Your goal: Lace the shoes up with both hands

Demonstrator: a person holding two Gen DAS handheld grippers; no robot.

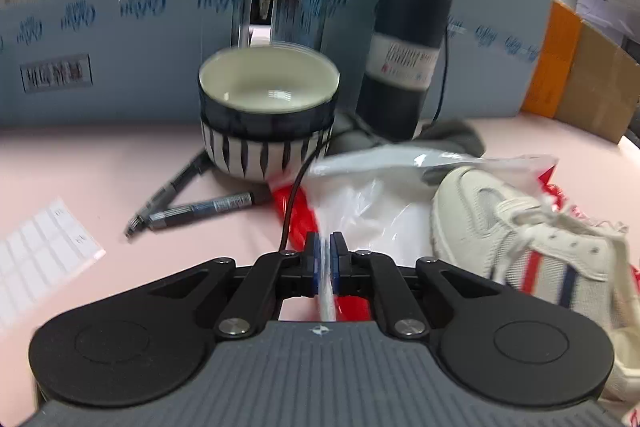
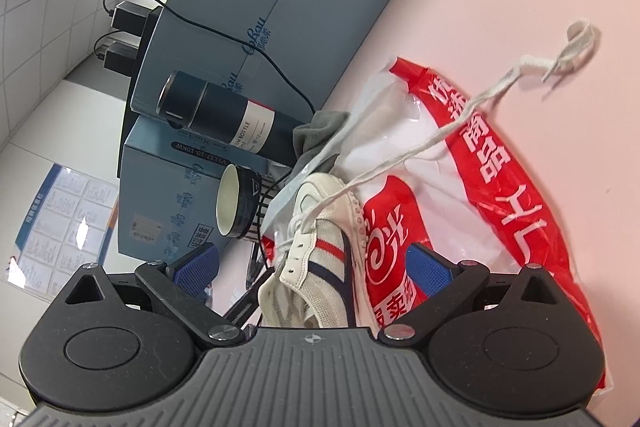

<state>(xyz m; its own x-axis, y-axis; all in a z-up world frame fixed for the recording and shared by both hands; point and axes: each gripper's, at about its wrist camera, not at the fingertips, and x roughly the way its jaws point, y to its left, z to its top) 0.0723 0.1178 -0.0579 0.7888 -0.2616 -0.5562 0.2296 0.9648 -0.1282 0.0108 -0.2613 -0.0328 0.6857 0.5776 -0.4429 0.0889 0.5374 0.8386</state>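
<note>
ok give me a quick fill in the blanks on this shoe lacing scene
1. The white sneaker has red and ___ side stripes.
2. The right gripper has its fingers ___.
3. The striped bowl is ___ inside.
4. The sneaker's loose lace trails over a red and white plastic ___.
Missing words: blue; open; empty; bag.
</note>
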